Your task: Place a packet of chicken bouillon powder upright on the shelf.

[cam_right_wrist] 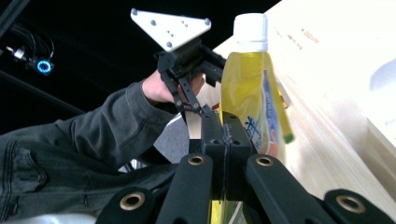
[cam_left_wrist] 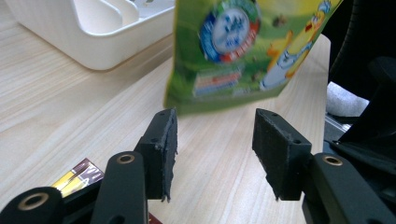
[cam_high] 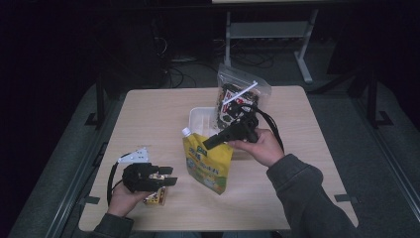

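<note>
1. We count one yellow-green spouted pouch [cam_high: 208, 161], one white tray [cam_high: 202, 119], one clear zip bag [cam_high: 236, 96] of dark printed packets, and one small snack packet [cam_high: 156, 197] on the one wooden table [cam_high: 148, 114].
2. The pouch hangs near the table's centre, its white cap at 11 o'clock; the tray lies at its 12 o'clock, and the zip bag stands at the tray's 2 o'clock.
3. Our right gripper [cam_high: 210, 143] is clenched on the pouch's upper edge; in the right gripper view its jaws press flat together over the pouch [cam_right_wrist: 252, 93].
4. Our left gripper [cam_high: 171, 176] sits at the pouch's 8 o'clock, jaws about half apart and released, nothing between them; the snack packet lies just below it. In the left gripper view the pouch [cam_left_wrist: 243, 51] hangs beyond the jaws.
</note>
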The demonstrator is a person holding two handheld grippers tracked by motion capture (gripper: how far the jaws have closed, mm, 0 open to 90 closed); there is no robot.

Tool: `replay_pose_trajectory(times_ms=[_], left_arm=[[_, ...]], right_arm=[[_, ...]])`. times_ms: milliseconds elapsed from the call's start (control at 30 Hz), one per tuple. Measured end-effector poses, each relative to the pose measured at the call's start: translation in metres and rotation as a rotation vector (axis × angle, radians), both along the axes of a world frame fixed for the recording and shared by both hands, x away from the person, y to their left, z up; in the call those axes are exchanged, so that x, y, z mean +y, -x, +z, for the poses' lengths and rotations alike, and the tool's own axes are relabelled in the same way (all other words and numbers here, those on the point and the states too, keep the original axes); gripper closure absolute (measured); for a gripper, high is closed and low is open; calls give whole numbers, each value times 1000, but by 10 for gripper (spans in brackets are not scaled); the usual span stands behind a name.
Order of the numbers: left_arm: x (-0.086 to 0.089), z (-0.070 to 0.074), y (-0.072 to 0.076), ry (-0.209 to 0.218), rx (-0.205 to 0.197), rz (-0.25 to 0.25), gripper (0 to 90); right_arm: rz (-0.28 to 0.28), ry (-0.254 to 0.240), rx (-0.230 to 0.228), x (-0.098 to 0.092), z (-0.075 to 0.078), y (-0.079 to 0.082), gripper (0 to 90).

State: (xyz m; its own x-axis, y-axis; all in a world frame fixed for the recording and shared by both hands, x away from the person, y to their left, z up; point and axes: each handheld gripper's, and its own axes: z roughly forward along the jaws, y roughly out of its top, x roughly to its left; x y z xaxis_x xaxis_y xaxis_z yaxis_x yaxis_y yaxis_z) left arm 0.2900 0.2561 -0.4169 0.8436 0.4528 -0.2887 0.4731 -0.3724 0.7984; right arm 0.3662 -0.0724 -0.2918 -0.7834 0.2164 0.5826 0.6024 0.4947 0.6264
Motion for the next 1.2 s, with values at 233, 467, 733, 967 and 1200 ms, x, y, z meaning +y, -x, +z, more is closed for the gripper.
replay_pose_trajectory(times_ms=[233,467,733,967,1200], left_arm=[[1,-1,0,-7,2,8,469],[1,-2,0,-14,3,10,452],[2,-2,0,-24,4,19,431],[3,-2,0,-25,4,30,420],[4,-2,-1,-31,5,38,400]], right_arm=[[-48,-28,3,-6,4,-3,900],[-81,-60,3,-11,9,-5,900],[-132,-73,-7,-15,18,-7,900],[-194,-99,-18,-19,29,-11,900],[-254,-121,-31,-18,38,-17,900]])
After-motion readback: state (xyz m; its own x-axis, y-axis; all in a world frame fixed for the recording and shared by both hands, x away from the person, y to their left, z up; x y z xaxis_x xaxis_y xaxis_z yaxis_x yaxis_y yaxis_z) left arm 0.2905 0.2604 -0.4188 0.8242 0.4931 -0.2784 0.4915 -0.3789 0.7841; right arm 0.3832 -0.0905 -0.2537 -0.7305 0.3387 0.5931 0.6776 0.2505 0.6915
